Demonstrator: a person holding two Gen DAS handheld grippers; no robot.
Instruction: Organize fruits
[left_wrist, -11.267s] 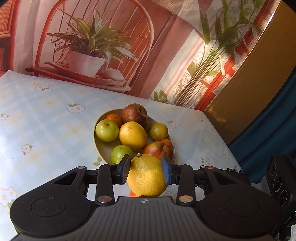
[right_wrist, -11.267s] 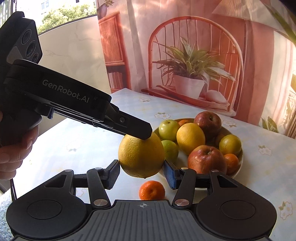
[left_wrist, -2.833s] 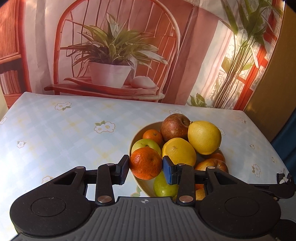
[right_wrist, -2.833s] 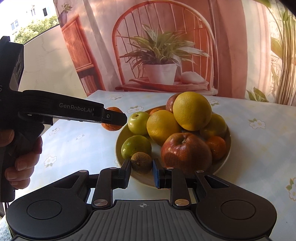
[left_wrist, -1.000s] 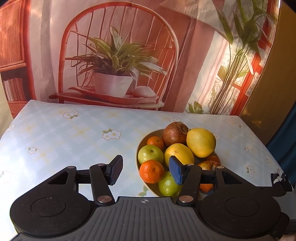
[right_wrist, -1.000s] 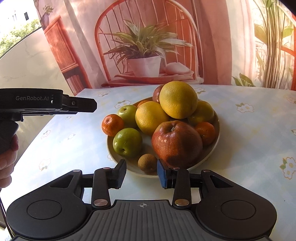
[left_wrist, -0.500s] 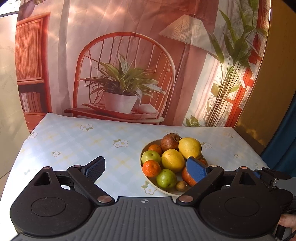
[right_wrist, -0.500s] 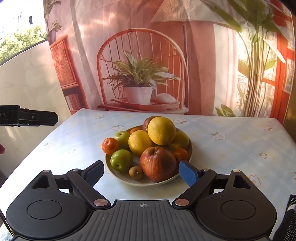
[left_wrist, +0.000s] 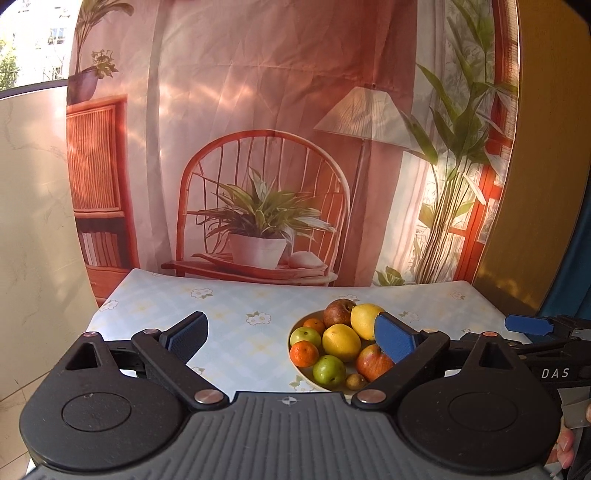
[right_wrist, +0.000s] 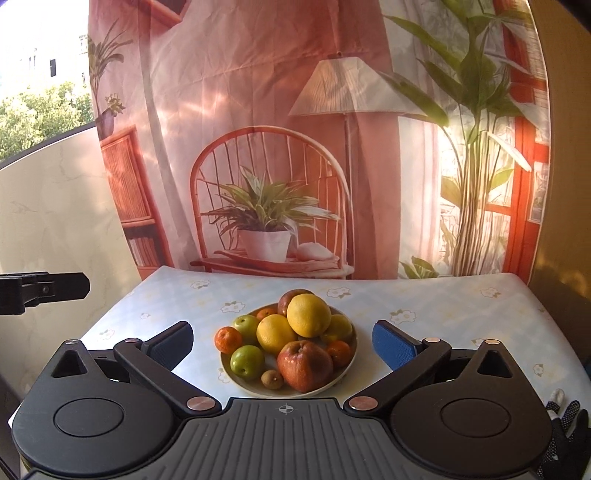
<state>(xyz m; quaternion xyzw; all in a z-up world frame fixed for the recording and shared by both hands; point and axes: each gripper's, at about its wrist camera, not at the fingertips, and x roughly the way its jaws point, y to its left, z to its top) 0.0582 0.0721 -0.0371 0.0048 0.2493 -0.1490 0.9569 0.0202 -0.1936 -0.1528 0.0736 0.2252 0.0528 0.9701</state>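
The counter (right_wrist: 461, 314), covered with a pale flowered cloth, carried one plate (right_wrist: 343, 373) near its middle. All the fruits lay piled on that plate: a big yellow citrus (right_wrist: 308, 314) on top, a red apple (right_wrist: 304, 365) at the front, a green apple (right_wrist: 247, 362) beside it, and a small brown fruit (right_wrist: 272, 379) by the front rim. The left hand-held gripper (left_wrist: 291, 338) and the right hand-held gripper (right_wrist: 282, 343) were both spread wide and held nothing, well apart from the plate.

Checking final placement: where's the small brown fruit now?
In the right wrist view, the small brown fruit sits at the plate's near rim, between the green apple and the red apple.
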